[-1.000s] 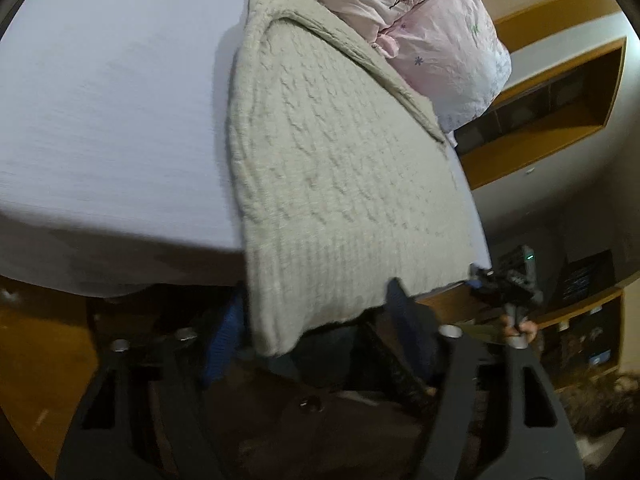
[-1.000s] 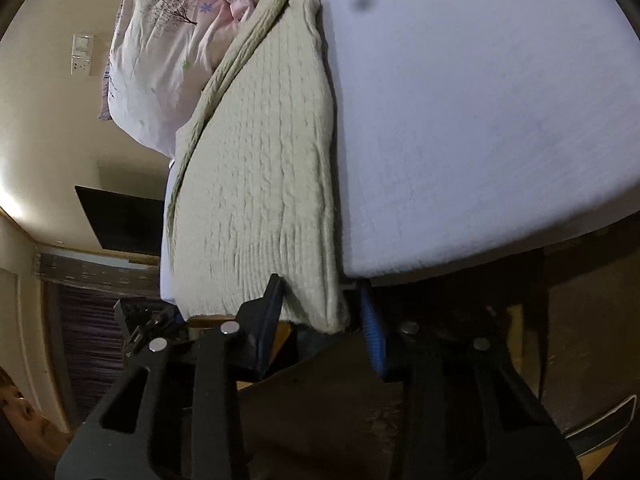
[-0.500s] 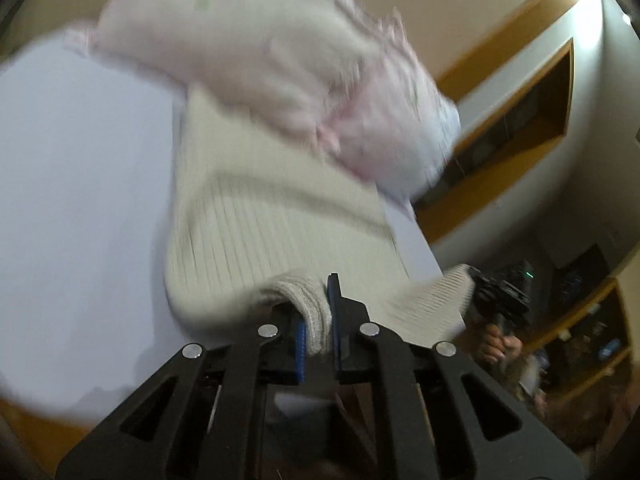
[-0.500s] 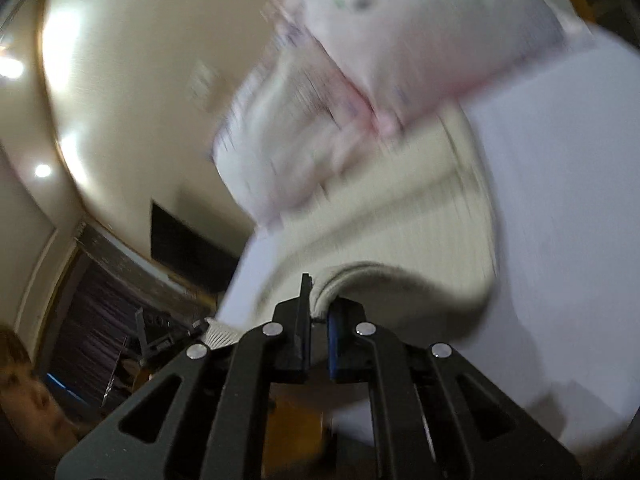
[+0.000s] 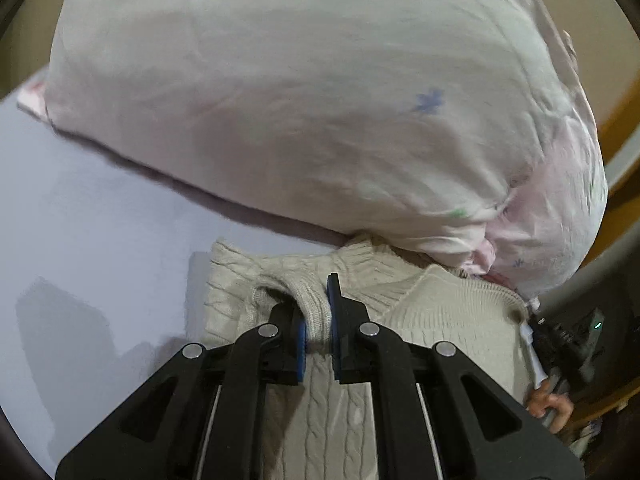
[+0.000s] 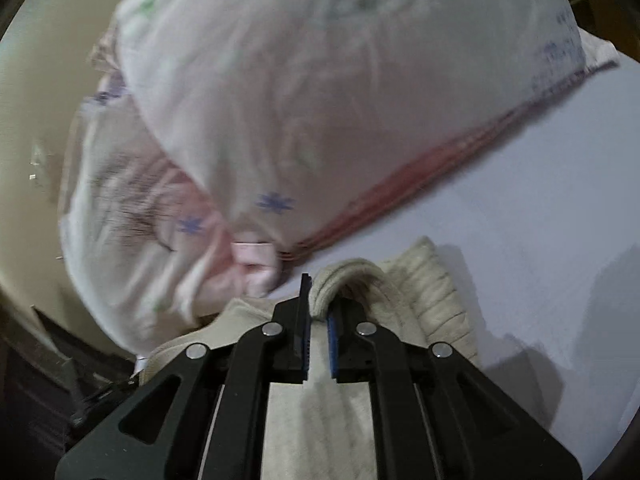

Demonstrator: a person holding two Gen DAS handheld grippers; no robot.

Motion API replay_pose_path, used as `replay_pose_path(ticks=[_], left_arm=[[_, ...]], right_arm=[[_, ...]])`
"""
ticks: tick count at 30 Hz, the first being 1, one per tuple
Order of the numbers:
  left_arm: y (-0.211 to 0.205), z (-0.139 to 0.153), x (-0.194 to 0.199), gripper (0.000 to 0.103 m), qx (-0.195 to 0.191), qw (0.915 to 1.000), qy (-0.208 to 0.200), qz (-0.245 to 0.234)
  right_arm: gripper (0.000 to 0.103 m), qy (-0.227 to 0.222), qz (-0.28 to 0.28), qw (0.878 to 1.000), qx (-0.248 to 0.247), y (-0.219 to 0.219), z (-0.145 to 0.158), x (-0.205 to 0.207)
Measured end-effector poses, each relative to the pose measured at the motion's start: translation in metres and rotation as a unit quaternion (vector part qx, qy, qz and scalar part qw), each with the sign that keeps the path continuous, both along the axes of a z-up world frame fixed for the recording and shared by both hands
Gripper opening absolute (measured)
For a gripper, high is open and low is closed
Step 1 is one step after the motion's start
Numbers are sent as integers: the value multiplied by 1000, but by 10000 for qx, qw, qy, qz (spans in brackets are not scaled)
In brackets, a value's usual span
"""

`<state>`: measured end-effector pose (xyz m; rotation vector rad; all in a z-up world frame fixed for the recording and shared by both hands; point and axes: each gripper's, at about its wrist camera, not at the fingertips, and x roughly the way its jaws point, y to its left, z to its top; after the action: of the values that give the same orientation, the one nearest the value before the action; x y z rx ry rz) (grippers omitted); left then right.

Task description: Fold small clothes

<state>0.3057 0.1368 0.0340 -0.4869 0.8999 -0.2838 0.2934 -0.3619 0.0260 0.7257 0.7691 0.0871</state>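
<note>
A cream cable-knit sweater (image 5: 432, 312) lies on the white bed sheet (image 5: 92, 240), folded over on itself, its far end right at the pillows. My left gripper (image 5: 316, 312) is shut on a bunched ribbed edge of the sweater, held just above the layer below. In the right wrist view my right gripper (image 6: 319, 304) is shut on another ribbed edge of the same sweater (image 6: 436, 292), close to the pillows. The other gripper and hand show at the right edge of the left wrist view (image 5: 560, 360).
Large pale pink pillows with small flower prints (image 5: 320, 100) (image 6: 300, 100) sit directly ahead, touching the sweater's far end. White sheet (image 6: 540, 200) spreads to the right in the right view. A wall and wooden trim (image 5: 624, 128) lie beyond.
Both grippers closed on the sweater's near hem at the bed edge, lifted it and carried it forward over the garment up to the pillows, folding it in half.
</note>
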Motion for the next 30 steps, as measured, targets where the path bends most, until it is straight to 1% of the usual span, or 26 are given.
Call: replay_pose_path(ticks=[1,2,3,4,5,6,7,8,9,10,11,12,15,16,18,20,21,22,24,25,28,29,30], left_arm=[[8,-3,1,9,-224,9997,73,4],[17,-6,1,9,-532,9985,161,21],[24,-7,1,11,-768,9968,214,40],[33,-7,1,15,-1107,9935,257,95],[44,-6,-2,24,-1441,9890,235,228],[57,-1,-11,34,-1726,9839,106,443],[68,6,-19,63,-1762,9820,-55,671],[73,11,-25,74,-1671,9825,-170,801],[77,19,-36,74,-1405,9864,-277,800],[76,20,-40,74,-1264,9893,-235,689],[75,19,-46,74,-1110,9921,-142,571],[71,15,-54,74,-915,9948,18,455],[67,-4,-63,73,-698,9963,457,220],[63,-13,-65,73,-686,9957,611,132],[52,-23,-62,70,-650,9950,760,23],[43,-24,-64,66,-520,9964,671,-35],[37,-27,-62,62,-586,9953,750,-154],[36,-28,-62,54,-673,9943,809,-141],[30,-31,-63,33,-653,9945,823,-31],[28,-37,-62,22,-810,9923,934,-32],[26,-41,-60,18,-1448,9844,980,176],[27,-36,-62,18,-1779,9796,913,208],[27,-29,-63,18,-1953,9770,838,203]], right_arm=[[32,74,-61,10000,-6,-2,-3,1],[54,135,-94,9999,44,-4,-5,2],[61,120,-38,9997,226,-7,-6,4],[62,130,-24,9996,265,-8,-8,3],[66,170,-32,9996,236,-7,-6,4],[71,238,-28,9996,152,-5,-2,4],[74,262,-15,9996,111,-5,2,2],[80,255,-5,9996,90,-6,5,-4],[85,219,-13,9997,89,-4,10,-8],[87,86,-15,9999,127,-6,17,-17],[89,-51,-13,9999,161,-1,23,-22],[91,-309,1,9993,201,-4,27,-30],[93,-868,-69,9960,192,-16,28,-47],[93,-927,-94,9955,193,-19,25,-49],[93,-907,-119,9953,303,-25,19,-54],[93,-871,-66,9947,538,-30,16,-51],[93,-960,-63,9938,556,-31,17,-53],[93,-1053,-73,9931,511,-30,20,-56],[93,-1182,-33,9920,434,-25,25,-58],[93,-1199,14,9918,445,-24,26,-58],[93,-1133,88,9921,526,-23,24,-57],[93,-1123,95,9919,581,-24,24,-56],[93,-1125,99,9915,641,-26,24,-56]])
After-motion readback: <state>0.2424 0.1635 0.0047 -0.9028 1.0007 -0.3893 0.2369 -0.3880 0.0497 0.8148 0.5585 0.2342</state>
